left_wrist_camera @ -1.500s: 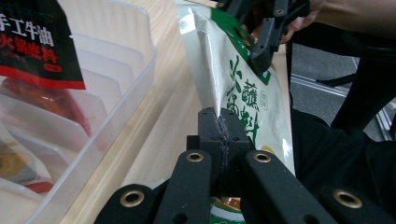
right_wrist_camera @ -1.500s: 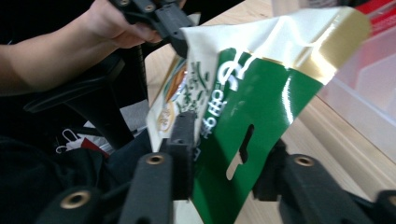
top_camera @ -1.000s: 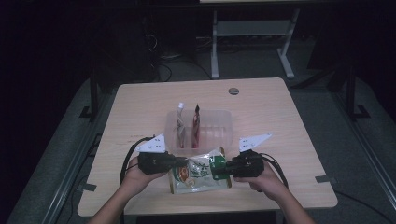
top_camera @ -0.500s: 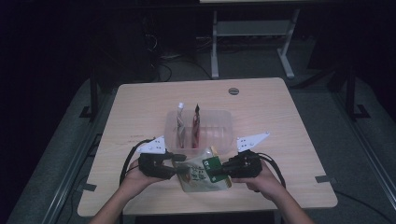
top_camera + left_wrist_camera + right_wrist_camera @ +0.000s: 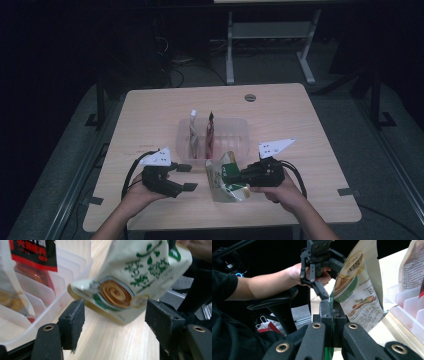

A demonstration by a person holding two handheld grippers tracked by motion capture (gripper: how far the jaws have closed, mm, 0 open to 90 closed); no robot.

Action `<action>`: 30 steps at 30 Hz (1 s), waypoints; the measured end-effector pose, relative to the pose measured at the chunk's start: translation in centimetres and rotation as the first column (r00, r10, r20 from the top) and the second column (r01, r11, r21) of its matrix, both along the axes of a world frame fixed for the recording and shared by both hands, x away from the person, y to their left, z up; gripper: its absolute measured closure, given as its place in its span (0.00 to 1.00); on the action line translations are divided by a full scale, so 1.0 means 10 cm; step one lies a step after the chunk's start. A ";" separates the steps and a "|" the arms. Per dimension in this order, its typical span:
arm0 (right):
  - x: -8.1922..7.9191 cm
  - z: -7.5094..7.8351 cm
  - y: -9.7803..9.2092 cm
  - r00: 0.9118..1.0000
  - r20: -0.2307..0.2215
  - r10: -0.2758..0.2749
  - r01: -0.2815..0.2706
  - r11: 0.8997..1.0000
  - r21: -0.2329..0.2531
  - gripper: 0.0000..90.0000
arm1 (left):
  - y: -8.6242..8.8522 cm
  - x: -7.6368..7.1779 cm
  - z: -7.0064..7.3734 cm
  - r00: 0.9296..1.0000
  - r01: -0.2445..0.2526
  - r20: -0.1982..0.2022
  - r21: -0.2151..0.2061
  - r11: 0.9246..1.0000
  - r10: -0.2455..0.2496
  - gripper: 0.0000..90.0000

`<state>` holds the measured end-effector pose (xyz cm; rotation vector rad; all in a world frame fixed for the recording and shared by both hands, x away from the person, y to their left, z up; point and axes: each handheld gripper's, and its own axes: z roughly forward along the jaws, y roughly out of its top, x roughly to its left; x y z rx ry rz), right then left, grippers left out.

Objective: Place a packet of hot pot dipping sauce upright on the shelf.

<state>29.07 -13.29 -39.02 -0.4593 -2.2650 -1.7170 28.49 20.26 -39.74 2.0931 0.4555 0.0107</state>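
Snack pouch [image 5: 226, 176] first: in the high view it's seen at the near edge of the table [image 5: 300, 115], held up off the wood and tilted, just in front of the clear plastic organizer bin [image 5: 239, 131]. It's pinched at its right edge by the right gripper [image 5: 235, 175], whose jaws are closed on the pouch. The left gripper [image 5: 186, 177] is parked just to the left of the pouch, jaws spread apart, nothing held between them. Two other packets are stood upright in the bin's slots, a pale one [image 5: 193, 134] and a red one [image 5: 210, 135].

Left gripper view: the pouch [image 5: 135, 282] is seen hanging above the wood, cream coloured with green print and a brown swirl picture on it. It's framed between the two open black jaws but a gap is kept on both sides, so no contact there. The bin [image 5: 50, 290] is off to the left with the red packet [image 5: 32, 255] inside.

Right gripper view: the jaws are shown clamped tight together on the pouch's [image 5: 359, 297] edge, with the pouch rising up and to the right from them. The left gripper [image 5: 320, 282] is seen farther off beyond it, held in the person's hand [image 5: 299, 272], and the bin's wall [image 5: 409, 310] is at the right.
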 end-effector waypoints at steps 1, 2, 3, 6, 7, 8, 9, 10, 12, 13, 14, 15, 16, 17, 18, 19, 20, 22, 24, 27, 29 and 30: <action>0.00 0.01 0.00 1.000 0.010 -0.002 0.002 1.000 0.003 1.00 | 0.01 -0.01 0.00 1.000 -0.002 -0.002 0.003 1.000 0.002 0.34; 0.00 0.03 -0.01 1.000 0.018 -0.008 0.007 1.000 0.013 1.00 | 0.02 -0.02 -0.01 1.000 -0.004 -0.005 0.004 1.000 0.004 0.32; 0.00 0.03 -0.01 1.000 0.018 -0.008 0.007 1.000 0.013 1.00 | 0.03 -0.04 -0.02 1.000 -0.003 -0.004 0.005 1.000 0.003 0.32; 0.00 0.08 -0.03 0.999 0.033 -0.021 0.020 1.000 0.019 1.00 | 0.05 -0.06 -0.07 1.000 -0.006 -0.005 0.001 1.000 0.006 0.30; -0.01 0.10 -0.04 0.999 0.037 -0.028 0.027 0.999 0.024 1.00 | 0.06 -0.07 -0.10 1.000 -0.006 -0.011 0.001 1.000 0.006 0.30; -0.01 0.11 -0.05 0.999 0.040 -0.036 0.035 0.999 0.029 1.00 | 0.06 -0.07 -0.12 1.000 -0.009 -0.021 0.003 1.000 0.009 0.30; -0.01 0.12 -0.06 0.998 0.040 -0.041 0.040 0.999 0.031 1.00 | 0.06 -0.07 -0.14 1.000 -0.009 -0.024 0.007 1.000 0.009 0.30; -0.01 0.14 -0.07 0.998 0.044 -0.045 0.044 0.998 0.038 1.00 | 0.06 -0.07 -0.15 1.000 -0.007 -0.028 0.017 1.000 0.007 0.30; -0.01 0.18 -0.10 0.997 0.052 -0.055 0.053 0.998 0.044 1.00 | 0.05 -0.07 -0.17 0.999 -0.008 -0.032 0.023 1.000 0.009 0.30; -0.01 0.20 -0.11 0.997 0.056 -0.057 0.054 0.997 0.046 1.00 | 0.05 -0.07 -0.18 0.999 -0.010 -0.036 0.020 1.000 0.011 0.30; -0.01 0.21 -0.12 0.996 0.062 -0.061 0.058 0.997 0.045 1.00 | 0.05 -0.06 -0.18 0.999 -0.007 -0.033 0.026 1.000 0.008 0.30; -0.01 0.24 -0.15 0.996 0.066 -0.068 0.064 0.997 0.049 1.00 | 0.05 -0.06 -0.18 0.999 -0.006 -0.033 0.026 1.000 0.007 0.30; -0.01 0.25 -0.16 0.995 0.071 -0.072 0.068 0.996 0.053 1.00 | 0.04 -0.06 -0.19 0.999 -0.005 -0.034 0.026 1.000 0.006 0.30; -0.01 0.29 -0.20 0.993 0.079 -0.084 0.079 0.995 0.063 1.00 | 0.04 -0.05 -0.20 1.000 -0.001 -0.029 0.030 1.000 0.002 0.30; 0.00 0.31 -0.21 0.993 0.083 -0.088 0.083 0.994 0.067 1.00 | 0.04 -0.05 -0.21 1.000 -0.001 -0.030 0.033 0.999 0.002 0.30; 0.00 0.31 -0.21 0.993 0.083 -0.088 0.083 0.994 0.067 1.00 | 0.04 -0.05 -0.21 1.000 -0.001 -0.030 0.033 0.999 0.002 0.30; 0.01 0.33 -0.23 0.992 0.088 -0.094 0.088 0.994 0.069 1.00 | 0.03 -0.05 -0.21 0.999 0.002 -0.032 0.034 0.999 -0.001 0.30; 0.03 0.36 -0.24 0.989 0.102 -0.106 0.100 0.993 0.069 1.00 | 0.03 -0.05 -0.22 0.999 0.007 -0.036 0.041 0.999 -0.005 0.30; 0.06 0.39 -0.25 0.987 0.107 -0.117 0.110 0.992 0.068 1.00 | 0.02 -0.05 -0.23 0.999 0.010 -0.038 0.042 0.999 -0.008 0.30; 0.12 0.42 -0.26 0.985 0.115 -0.131 0.122 0.989 0.078 1.00 | 0.02 -0.04 -0.23 0.999 0.020 -0.036 0.052 0.998 -0.018 0.30; 0.18 0.46 -0.26 0.981 0.126 -0.147 0.137 0.987 0.080 1.00 | 0.01 -0.04 -0.24 0.999 0.018 -0.037 0.050 0.999 -0.016 0.30; 0.18 0.46 -0.26 0.981 0.126 -0.147 0.137 0.987 0.080 1.00 | 0.01 -0.04 -0.24 0.999 0.017 -0.039 0.049 0.999 -0.015 0.30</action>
